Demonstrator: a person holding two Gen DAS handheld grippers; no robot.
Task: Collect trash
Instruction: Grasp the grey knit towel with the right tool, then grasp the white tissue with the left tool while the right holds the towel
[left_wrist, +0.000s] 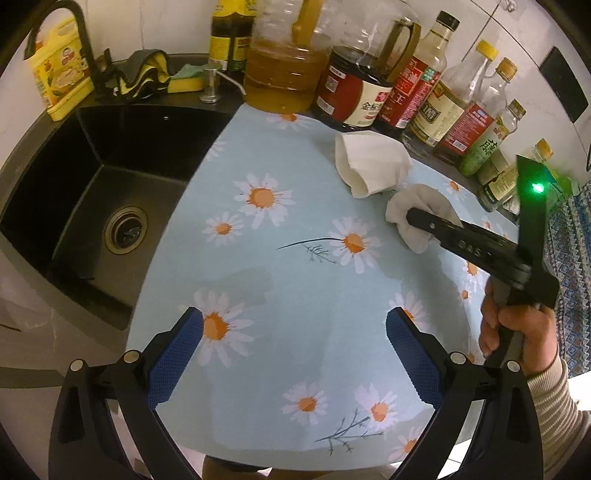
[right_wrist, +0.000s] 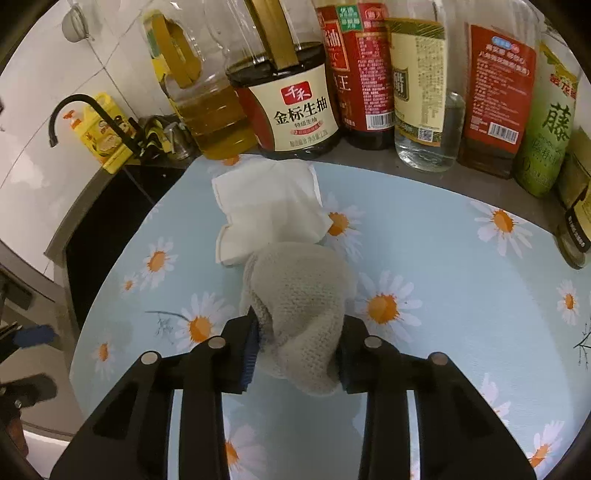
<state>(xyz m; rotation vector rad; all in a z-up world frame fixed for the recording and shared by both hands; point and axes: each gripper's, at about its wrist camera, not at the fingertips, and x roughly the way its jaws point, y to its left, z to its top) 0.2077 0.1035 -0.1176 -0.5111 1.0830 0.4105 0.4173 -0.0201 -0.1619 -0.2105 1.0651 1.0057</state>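
A crumpled grey paper wad (right_wrist: 295, 295) lies on the daisy-patterned mat (right_wrist: 461, 288). My right gripper (right_wrist: 297, 350) is shut on it, its blue pads pressing both sides of the wad. Just behind the wad lies a white folded paper towel (right_wrist: 269, 203), touching it. In the left wrist view the right gripper (left_wrist: 417, 218) reaches in from the right onto the same wad (left_wrist: 417, 210), with the white towel (left_wrist: 369, 162) beyond it. My left gripper (left_wrist: 295, 350) hangs open over the mat's near part with nothing between its blue pads (left_wrist: 177, 350).
A row of sauce and oil bottles (right_wrist: 291, 99) lines the back edge of the counter. A black sink (left_wrist: 92, 192) with a black tap (left_wrist: 70, 22) sits left of the mat. Dish soap (left_wrist: 59, 70) and a sponge (left_wrist: 184, 79) stand behind the sink.
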